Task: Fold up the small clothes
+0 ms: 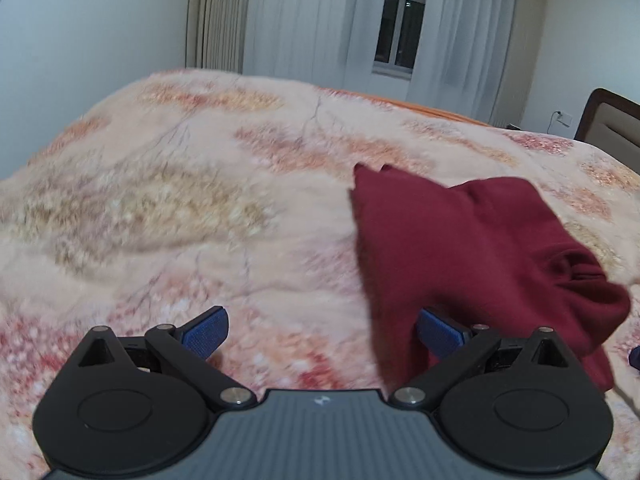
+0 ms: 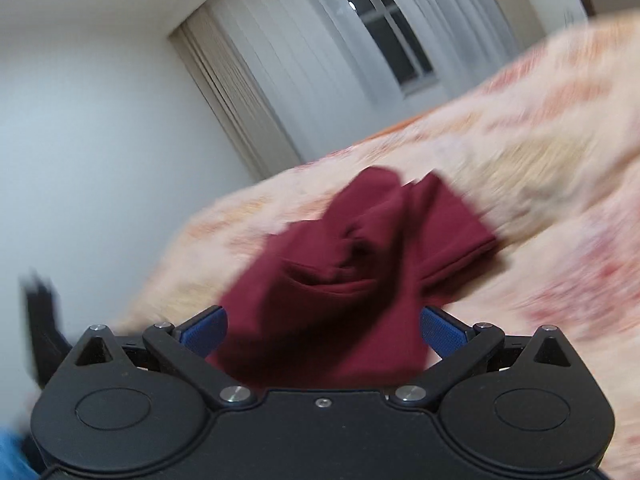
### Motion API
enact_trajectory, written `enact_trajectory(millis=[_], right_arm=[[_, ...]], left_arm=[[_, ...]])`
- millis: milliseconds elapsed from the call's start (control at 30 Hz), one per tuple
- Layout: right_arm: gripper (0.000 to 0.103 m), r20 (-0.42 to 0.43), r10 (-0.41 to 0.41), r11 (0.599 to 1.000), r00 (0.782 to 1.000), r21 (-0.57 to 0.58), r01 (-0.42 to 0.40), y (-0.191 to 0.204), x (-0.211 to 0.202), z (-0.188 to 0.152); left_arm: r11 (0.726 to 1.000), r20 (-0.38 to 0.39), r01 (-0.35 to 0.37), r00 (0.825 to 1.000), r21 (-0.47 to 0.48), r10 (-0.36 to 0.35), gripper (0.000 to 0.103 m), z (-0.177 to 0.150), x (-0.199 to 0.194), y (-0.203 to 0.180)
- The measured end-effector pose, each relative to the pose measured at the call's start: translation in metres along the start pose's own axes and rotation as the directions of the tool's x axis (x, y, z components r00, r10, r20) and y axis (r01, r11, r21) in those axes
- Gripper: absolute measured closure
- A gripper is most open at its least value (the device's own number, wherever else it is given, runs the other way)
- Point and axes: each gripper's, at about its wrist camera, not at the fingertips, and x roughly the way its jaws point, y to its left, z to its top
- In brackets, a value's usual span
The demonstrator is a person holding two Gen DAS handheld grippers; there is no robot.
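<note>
A small dark red garment [image 1: 472,252] lies bunched on the floral bed blanket [image 1: 180,200], at the right of the left wrist view. My left gripper [image 1: 322,330] is open, its right blue pad [image 1: 438,330] touching the cloth's near edge, its left pad [image 1: 206,330] over bare blanket. In the right wrist view the same garment [image 2: 352,264] is crumpled and fills the gap between the open blue pads of my right gripper [image 2: 322,332]. That view is tilted and blurred.
The blanket [image 2: 540,208] covers the whole bed. A curtained window [image 1: 400,20] and white walls stand behind it. A headboard [image 1: 608,120] is at the far right. A dark blurred object [image 2: 40,320] shows at the left edge of the right wrist view.
</note>
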Motion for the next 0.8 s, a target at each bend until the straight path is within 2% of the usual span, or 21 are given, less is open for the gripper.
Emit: enact_trajectory(millis=[67,167,300,367,467,567,633,700,800], right_arm=[[0.001,0.007,0.024,0.998,1.0,0.057,-0.025,0.003,0.006,0.005],[0.001,-0.034,0.011,0.982,0.999,0.19,-0.005,0.0,0.021,0.013],[0.007,-0.08,-0.019,0.937,0.997,0.346,0.046,-0.006,0.037,0.016],[0.008,-0.078,-0.033,0.922,0.996,0.383,0.06,-0.006,0.04,0.018],[0.014,-0.076,-0.052,0.908,0.996,0.41,0.079,-0.003,0.043,0.02],[0.039,-0.094,-0.113,0.907,0.989,0.397,0.141,0.0,0.043,0.022],[0.068,-0.107,-0.157,0.909,0.982,0.373,0.186,-0.001,0.043,0.022],[0.085,-0.114,-0.171,0.91,0.979,0.363,0.201,-0.003,0.037,0.021],[0.091,-0.103,-0.156,0.918,0.982,0.353,0.183,-0.01,0.027,0.018]], left_arm=[[0.999,-0.012,0.043,0.999,-0.033,-0.043,0.001,-0.009,0.007,0.011],[0.991,0.033,0.103,0.994,-0.079,-0.101,0.001,-0.024,0.009,0.024],[0.989,0.054,0.123,0.991,-0.083,-0.118,0.001,-0.029,0.007,0.026],[0.989,0.06,0.123,0.991,-0.085,-0.118,0.001,-0.031,0.006,0.025],[0.989,0.08,0.122,0.99,-0.079,-0.116,0.001,-0.034,0.005,0.024],[0.99,0.098,0.121,0.989,-0.073,-0.113,0.001,-0.037,0.007,0.024],[0.99,0.095,0.122,0.989,-0.074,-0.115,0.001,-0.037,0.007,0.024],[0.99,0.087,0.124,0.989,-0.074,-0.118,0.001,-0.035,0.006,0.024],[0.983,0.063,0.17,0.984,-0.076,-0.165,0.0,-0.024,0.0,0.025]])
